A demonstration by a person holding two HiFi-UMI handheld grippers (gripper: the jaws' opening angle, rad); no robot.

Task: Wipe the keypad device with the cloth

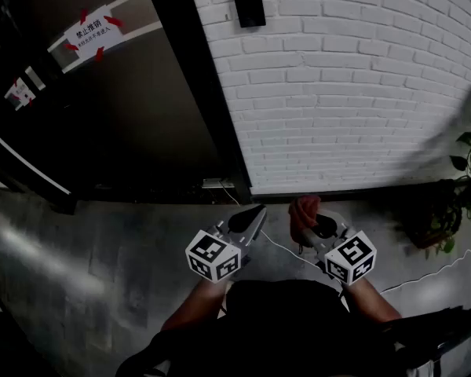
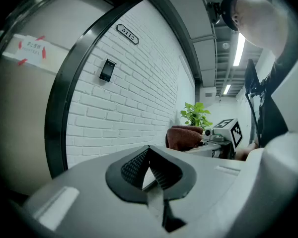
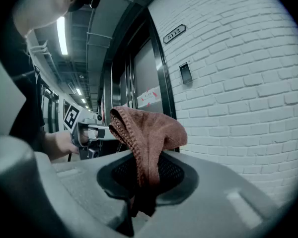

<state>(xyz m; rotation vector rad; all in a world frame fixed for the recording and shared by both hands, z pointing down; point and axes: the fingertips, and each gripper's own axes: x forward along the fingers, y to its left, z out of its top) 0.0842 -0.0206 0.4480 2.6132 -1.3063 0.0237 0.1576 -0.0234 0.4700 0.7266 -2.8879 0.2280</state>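
Observation:
The keypad device point(image 1: 247, 1) is a small black box fixed high on the white brick wall, also seen in the left gripper view as the keypad device point(image 2: 107, 70) and in the right gripper view as the keypad device point(image 3: 186, 73). My right gripper point(image 1: 310, 221) is shut on a reddish-brown cloth point(image 1: 304, 210), which bunches above its jaws as the cloth point(image 3: 148, 131). My left gripper point(image 1: 253, 218) is shut with nothing between its jaws. Both grippers are held low, well below the keypad and apart from the wall.
A dark door frame point(image 1: 195, 85) runs beside the wall, with a taped paper notice point(image 1: 93, 31) on the door. A potted plant point(image 1: 465, 181) stands at the right. A white cable point(image 1: 279, 250) lies on the grey floor.

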